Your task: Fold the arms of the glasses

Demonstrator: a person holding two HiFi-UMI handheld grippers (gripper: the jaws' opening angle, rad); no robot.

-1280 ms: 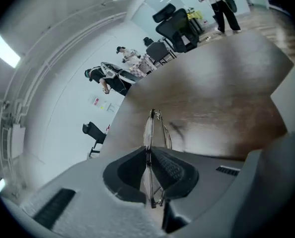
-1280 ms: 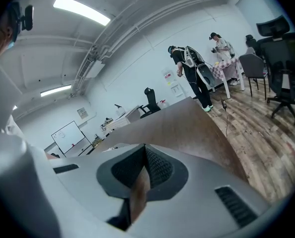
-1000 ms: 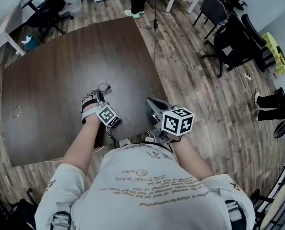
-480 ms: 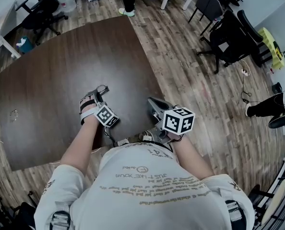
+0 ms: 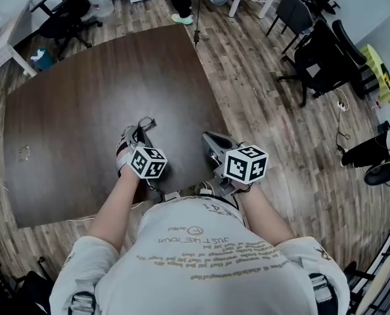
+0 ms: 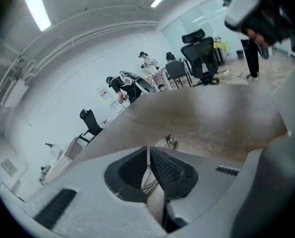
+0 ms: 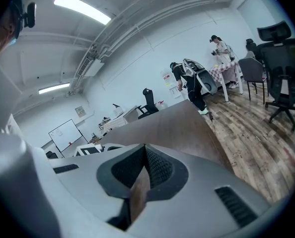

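Head view: the glasses (image 5: 146,121), a thin wire frame at frame centre over the dark counter (image 5: 83,90), sit at the tips of the left gripper (image 5: 138,138); they are probably light, springy and easily bent, so take each arm near its hinge. Left gripper view: the left gripper (image 6: 148,155) has its jaws closed on the glasses (image 6: 170,142), whose wire protrudes past the tips. Right gripper view: the right gripper (image 7: 144,157) has its jaws together, holding nothing.

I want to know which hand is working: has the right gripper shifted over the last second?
No. The right gripper still sits over the near right edge of the table.
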